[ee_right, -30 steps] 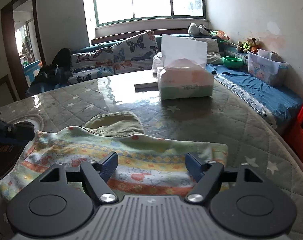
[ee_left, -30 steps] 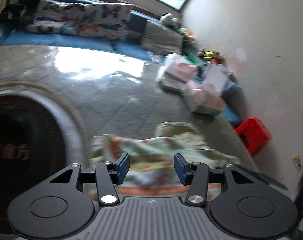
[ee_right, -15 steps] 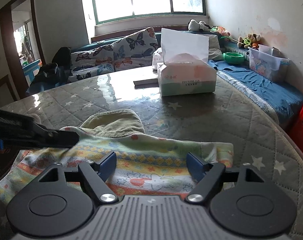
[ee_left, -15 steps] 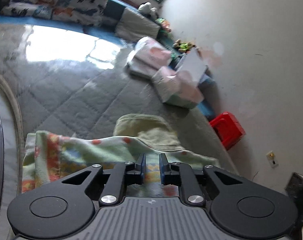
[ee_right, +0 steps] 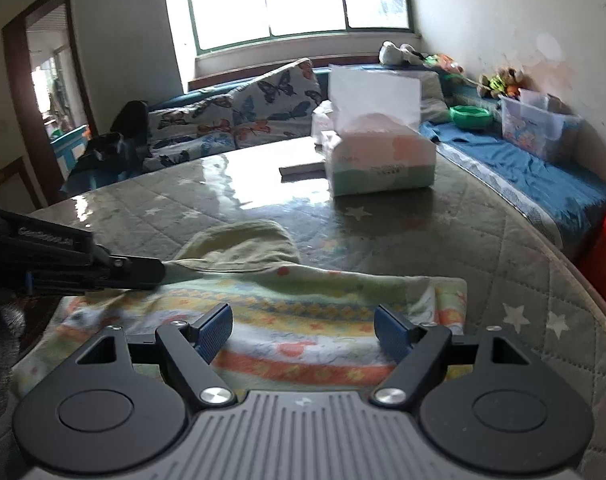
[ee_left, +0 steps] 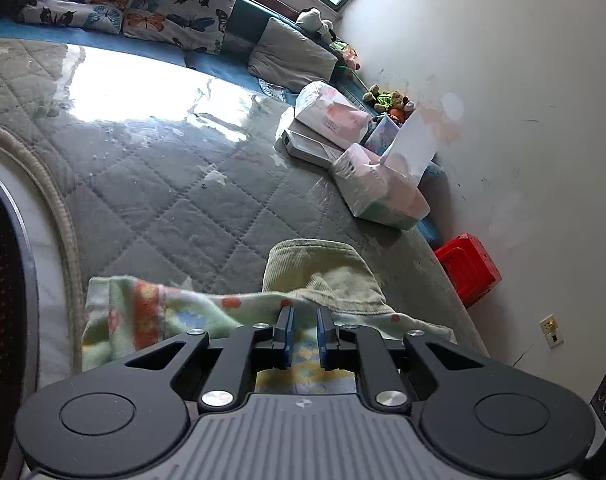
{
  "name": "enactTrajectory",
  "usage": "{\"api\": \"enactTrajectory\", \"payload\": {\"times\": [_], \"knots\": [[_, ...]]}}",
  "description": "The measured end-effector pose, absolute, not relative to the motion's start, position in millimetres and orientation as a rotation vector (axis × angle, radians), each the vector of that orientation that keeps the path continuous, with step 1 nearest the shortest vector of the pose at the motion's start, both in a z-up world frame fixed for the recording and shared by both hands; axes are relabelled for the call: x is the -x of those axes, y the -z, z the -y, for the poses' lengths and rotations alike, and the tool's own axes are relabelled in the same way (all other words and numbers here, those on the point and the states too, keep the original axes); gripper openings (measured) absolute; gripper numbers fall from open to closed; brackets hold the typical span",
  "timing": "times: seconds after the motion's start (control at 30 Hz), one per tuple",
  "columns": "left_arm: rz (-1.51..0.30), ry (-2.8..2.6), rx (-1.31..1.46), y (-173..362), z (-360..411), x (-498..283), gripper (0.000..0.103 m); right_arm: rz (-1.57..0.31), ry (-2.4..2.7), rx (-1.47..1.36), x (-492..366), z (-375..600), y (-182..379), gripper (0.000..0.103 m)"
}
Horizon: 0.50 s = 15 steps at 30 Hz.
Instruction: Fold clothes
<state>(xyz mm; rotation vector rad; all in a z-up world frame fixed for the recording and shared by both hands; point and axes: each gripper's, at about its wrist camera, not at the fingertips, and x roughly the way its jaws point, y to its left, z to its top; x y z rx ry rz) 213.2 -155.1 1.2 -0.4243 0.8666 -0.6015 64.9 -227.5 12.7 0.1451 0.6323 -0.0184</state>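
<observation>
Tissue box [ee_right: 381,160] beyond patterned cloth [ee_right: 287,320], olive garment [ee_right: 243,248] beside left claw [ee_left: 303,334]

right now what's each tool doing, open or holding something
Left tool: shut on the patterned cloth.
Right tool: open, holding nothing, above that cloth.

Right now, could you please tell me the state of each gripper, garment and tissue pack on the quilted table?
Left gripper: shut on the patterned cloth.
Right gripper: open, above the cloth.
Colourful patterned cloth: spread flat, far edge pinched.
Olive-green garment: partly under the cloth.
Pink-and-green tissue pack: open, tissue sticking up.
</observation>
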Motion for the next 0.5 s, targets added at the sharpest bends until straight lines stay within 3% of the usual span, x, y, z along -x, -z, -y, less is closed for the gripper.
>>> {"api": "enactTrajectory", "payload": {"times": [0.37, 0.43, 0.47, 0.5], "knots": [[-0.873, 0.564, 0.350, -1.2, 141.3, -191.6, 0.014, -0.648, -0.055, -0.044, -37.0, 191.4, -10.2, 0.080], [-0.858, 0.567, 0.350, -5.2, 135.2, -183.8, 0.015, -0.638, -0.065, -0.020, -29.3, 184.8, -12.2, 0.086], [-0.854, 0.559, 0.334, -6.9, 133.9, -178.8, 0.022, -0.640, -0.074, -0.013, -26.7, 181.6, -11.4, 0.088], [-0.849, 0.550, 0.318, -8.6, 132.6, -173.8, 0.036, -0.642, -0.082, -0.006, -24.2, 178.3, -10.5, 0.088]]}}
